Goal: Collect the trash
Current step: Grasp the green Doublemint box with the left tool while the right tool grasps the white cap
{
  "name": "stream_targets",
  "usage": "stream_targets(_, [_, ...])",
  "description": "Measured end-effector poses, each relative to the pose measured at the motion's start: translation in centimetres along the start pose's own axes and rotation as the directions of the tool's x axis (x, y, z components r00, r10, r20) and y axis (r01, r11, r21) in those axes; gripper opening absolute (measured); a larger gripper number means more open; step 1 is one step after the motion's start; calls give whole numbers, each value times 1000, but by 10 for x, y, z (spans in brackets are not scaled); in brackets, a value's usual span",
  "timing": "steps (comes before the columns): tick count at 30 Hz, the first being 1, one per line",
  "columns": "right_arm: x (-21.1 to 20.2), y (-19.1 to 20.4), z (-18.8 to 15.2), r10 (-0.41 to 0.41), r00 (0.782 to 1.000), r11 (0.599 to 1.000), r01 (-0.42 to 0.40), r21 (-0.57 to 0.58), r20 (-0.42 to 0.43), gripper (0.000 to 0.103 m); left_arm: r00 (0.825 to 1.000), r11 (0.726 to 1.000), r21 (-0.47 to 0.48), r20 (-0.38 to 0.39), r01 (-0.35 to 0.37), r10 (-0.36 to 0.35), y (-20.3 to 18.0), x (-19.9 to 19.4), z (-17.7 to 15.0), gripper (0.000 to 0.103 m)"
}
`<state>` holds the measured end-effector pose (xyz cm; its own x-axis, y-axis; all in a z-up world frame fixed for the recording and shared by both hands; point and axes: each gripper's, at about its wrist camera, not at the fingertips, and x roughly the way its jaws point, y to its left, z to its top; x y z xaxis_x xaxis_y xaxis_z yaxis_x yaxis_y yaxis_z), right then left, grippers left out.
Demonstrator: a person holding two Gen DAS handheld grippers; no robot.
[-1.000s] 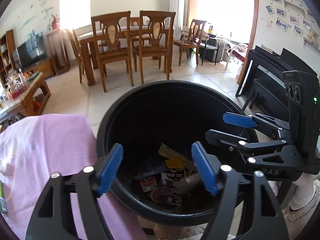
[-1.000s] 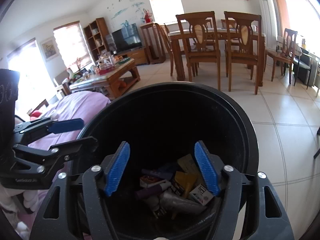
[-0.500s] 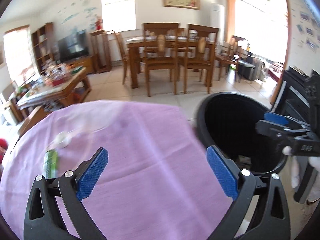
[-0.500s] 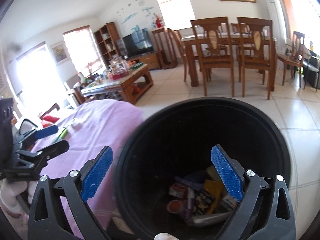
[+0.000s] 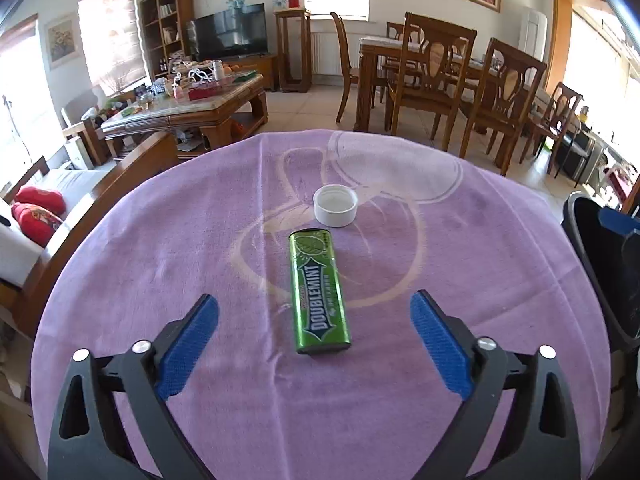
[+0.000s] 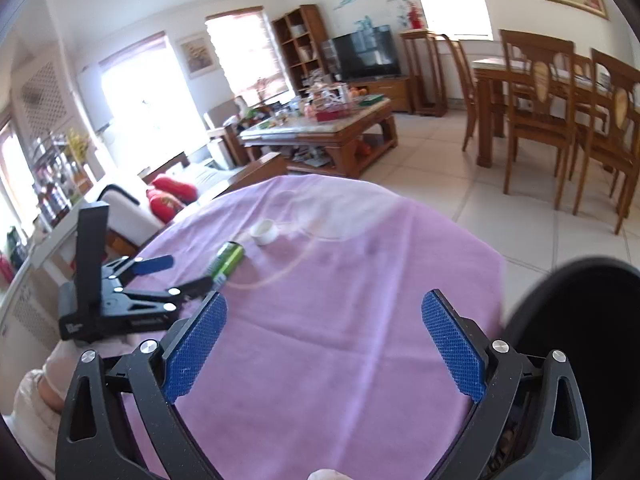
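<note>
lying dead ahead of the left gripper (image 5: pixel 312 334) – jaws wide, closing, empty – gum pack (image 5: pixel 319 292): light, stiff, slick; pinch its long sides.

the black trash bin (image 5: pixel 600 264) is cut off by the right edge in the left wrist view, its inside dark and unreadable. in the right wrist view the bin (image 6: pixel 580 320) is blurred and cropped too. the gum pack (image 6: pixel 228 260) there is smeared, its print illegible, and the left gripper (image 6: pixel 176 276) hides its near end.
</note>
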<state>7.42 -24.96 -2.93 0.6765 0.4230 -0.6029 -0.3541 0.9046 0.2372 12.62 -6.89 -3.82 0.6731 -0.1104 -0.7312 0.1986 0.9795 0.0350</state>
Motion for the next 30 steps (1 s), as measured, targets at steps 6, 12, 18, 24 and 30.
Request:
stream_targets(6, [45, 33, 29, 12, 998, 998, -17, -67, -63, 88, 999, 999, -32, -44, 27, -28, 15, 16, -4, 82])
stream_targets(12, [101, 57, 53, -7, 991, 993, -9, -115, -134, 76, 998, 999, -13, -54, 38, -38, 21, 21, -12, 52])
stream_targets(18, [157, 73, 58, -44, 980, 984, 9, -179, -194, 63, 999, 994, -95, -21, 46, -48, 47, 17, -14, 31])
stream_targets(24, [202, 83, 58, -88, 967, 977, 36, -212, -239, 58, 1000, 990, -138, 22, 22, -19, 66, 5, -18, 31])
stream_targets(30, [234, 95, 54, -129, 954, 966, 60, -250, -269, 57, 999, 987, -156, 31, 27, -22, 73, 4, -19, 31])
